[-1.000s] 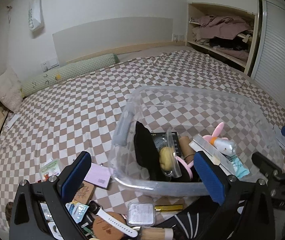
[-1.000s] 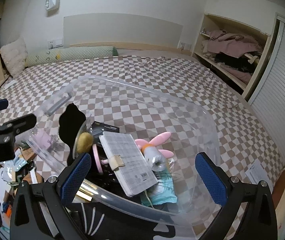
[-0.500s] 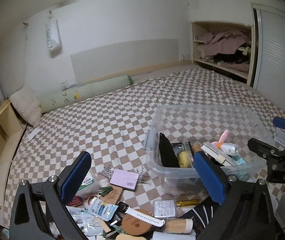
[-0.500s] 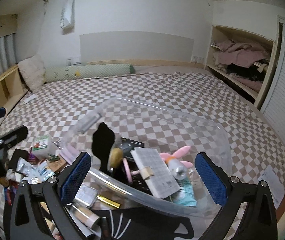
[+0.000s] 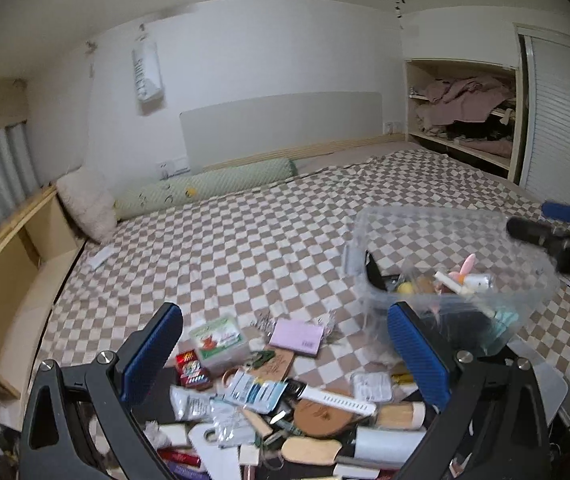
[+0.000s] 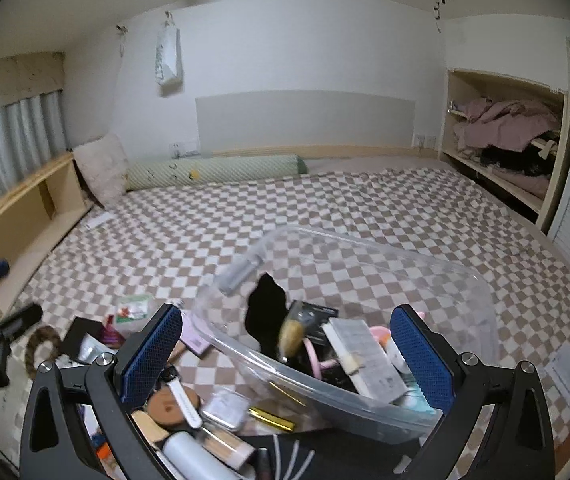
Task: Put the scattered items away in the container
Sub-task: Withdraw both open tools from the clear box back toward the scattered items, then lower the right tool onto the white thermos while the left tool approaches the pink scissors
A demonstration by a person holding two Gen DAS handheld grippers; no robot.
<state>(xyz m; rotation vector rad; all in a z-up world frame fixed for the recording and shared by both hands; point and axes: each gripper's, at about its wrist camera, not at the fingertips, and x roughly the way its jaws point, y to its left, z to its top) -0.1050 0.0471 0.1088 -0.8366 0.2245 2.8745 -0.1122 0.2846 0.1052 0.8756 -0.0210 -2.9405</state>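
Both of your grippers have pulled back and up from the clear plastic container (image 6: 365,280) over the last second, so each camera now takes in the whole checkered bed (image 6: 325,208) rather than mostly the bin. The container sits on the bed at its near edge and already holds several things: a black pouch (image 6: 265,312), a white notebook (image 6: 365,356) and a pink rabbit-eared toy (image 5: 465,270).

Your left gripper (image 5: 285,354) has its blue fingers spread wide with nothing between them. Your right gripper (image 6: 285,354) is the same, wide apart and empty, hanging over the container's near rim.

To the left of the container, a heap of scattered items still waits on the bed: a pink notepad (image 5: 296,336), a small clear box with a green label (image 5: 219,338), a white watch strap (image 5: 339,400) and foil packets (image 5: 259,390). The retreat suggests one drop-off is finished and the next pick comes from that heap, which is far from cleared.
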